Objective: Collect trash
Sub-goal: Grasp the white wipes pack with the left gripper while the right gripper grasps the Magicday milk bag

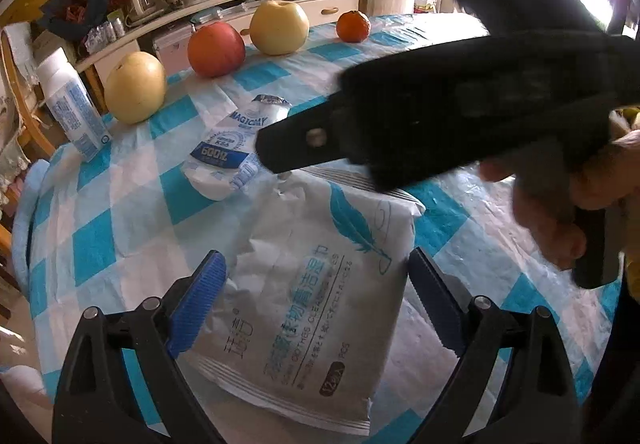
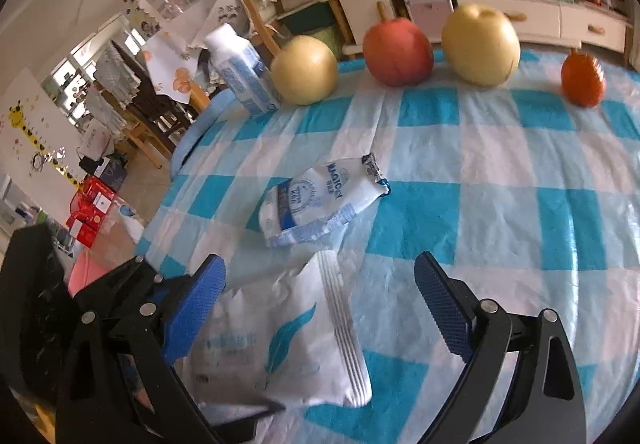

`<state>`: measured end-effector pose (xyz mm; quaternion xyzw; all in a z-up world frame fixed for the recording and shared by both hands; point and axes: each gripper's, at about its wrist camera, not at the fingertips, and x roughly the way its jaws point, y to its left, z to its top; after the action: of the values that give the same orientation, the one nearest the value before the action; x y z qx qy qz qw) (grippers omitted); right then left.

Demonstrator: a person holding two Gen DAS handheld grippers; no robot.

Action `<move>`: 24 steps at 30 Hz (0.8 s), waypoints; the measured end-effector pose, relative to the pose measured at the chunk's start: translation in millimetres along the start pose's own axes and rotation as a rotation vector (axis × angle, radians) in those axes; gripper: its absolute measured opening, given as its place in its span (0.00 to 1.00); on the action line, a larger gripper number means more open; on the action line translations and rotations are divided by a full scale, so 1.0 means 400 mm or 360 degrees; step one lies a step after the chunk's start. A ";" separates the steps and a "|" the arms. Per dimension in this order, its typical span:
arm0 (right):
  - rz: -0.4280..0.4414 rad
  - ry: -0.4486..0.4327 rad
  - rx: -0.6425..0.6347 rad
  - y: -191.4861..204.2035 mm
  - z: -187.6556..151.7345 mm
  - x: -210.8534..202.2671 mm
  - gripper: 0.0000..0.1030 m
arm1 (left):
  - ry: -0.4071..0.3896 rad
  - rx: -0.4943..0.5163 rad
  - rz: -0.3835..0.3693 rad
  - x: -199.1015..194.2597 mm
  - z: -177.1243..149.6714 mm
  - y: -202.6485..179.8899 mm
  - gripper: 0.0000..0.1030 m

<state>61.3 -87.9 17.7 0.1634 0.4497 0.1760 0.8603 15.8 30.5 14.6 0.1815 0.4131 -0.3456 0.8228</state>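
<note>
Across the left view a hand (image 1: 560, 199) carries the spread right claw (image 2: 320, 308), itself straddling the wipes packet (image 1: 304, 308).

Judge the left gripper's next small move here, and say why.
Probably close the left gripper on the white wipes packet. Its jaws stand open with the packet lying flat on the checked tablecloth between the blue pads, already framed. The right gripper is also open and holds nothing. The crumpled milk pouch lies farther off, so it would come later.
</note>
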 end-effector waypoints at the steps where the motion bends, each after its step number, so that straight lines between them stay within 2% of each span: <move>1: 0.0013 0.0010 0.0014 -0.003 0.004 0.009 0.92 | -0.0001 -0.0024 -0.0018 0.001 0.001 0.004 0.90; 7: 0.0031 0.0030 0.0014 0.000 0.038 0.054 0.90 | 0.0019 -0.0168 -0.0190 0.017 0.000 0.018 0.90; 8: 0.0031 0.0037 0.0006 0.001 0.043 0.062 0.87 | 0.0007 -0.0181 -0.0193 0.015 -0.001 0.018 0.90; 13: -0.0068 0.0044 -0.0108 0.029 0.061 0.094 0.86 | -0.0013 -0.0297 -0.0201 0.006 -0.009 0.021 0.87; 16: -0.0161 0.0043 -0.0176 0.043 0.070 0.111 0.86 | -0.0040 -0.0378 -0.0159 -0.005 -0.020 0.024 0.78; 18: -0.0219 0.0044 -0.0223 0.050 0.075 0.126 0.86 | -0.0061 -0.0478 -0.0139 -0.019 -0.034 0.039 0.63; 21: -0.0239 0.0044 -0.0284 0.058 0.075 0.139 0.87 | -0.0081 -0.0622 -0.0167 -0.035 -0.055 0.067 0.50; 24: -0.0218 0.0049 -0.0318 0.059 0.077 0.146 0.87 | -0.0092 -0.0673 -0.0152 -0.043 -0.067 0.071 0.45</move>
<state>114.5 -44.6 2.9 0.0430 0.4533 0.1632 0.8753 14.3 73.1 13.0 -0.0250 0.4609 -0.2950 0.8366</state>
